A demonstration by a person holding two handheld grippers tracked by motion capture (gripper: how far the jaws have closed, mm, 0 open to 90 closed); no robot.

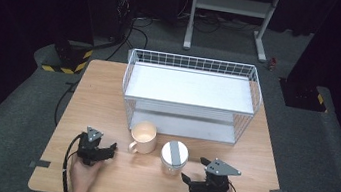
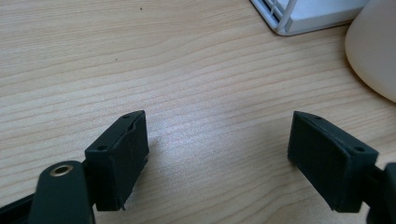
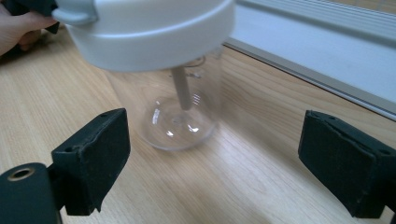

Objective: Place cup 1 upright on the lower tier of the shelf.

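Here, everything is placed relative to the white wire rack (image 1: 191, 96) at the far half of the wooden table (image 1: 107, 97). In front of its left corner, near the table's front edge, the left gripper (image 1: 111, 149) is held with jaws released and nothing between them. Just in front of the rack's left end a cream mug (image 1: 144, 137) is seen, its handle turned toward the person. Beside it, before the rack's middle, stands the clear jar (image 3: 180, 109) with a white lid (image 1: 174, 152); a straw-like stem is visible inside. Farther right, the right gripper (image 1: 186, 179) is aimed at the jar, jaws spread and nothing gripped. The jar is judged light, rigid and slippery, apt to tip; a grip across the clear body below the lid is advised. The mug just alongside and the rack behind are judged the likely obstructions.
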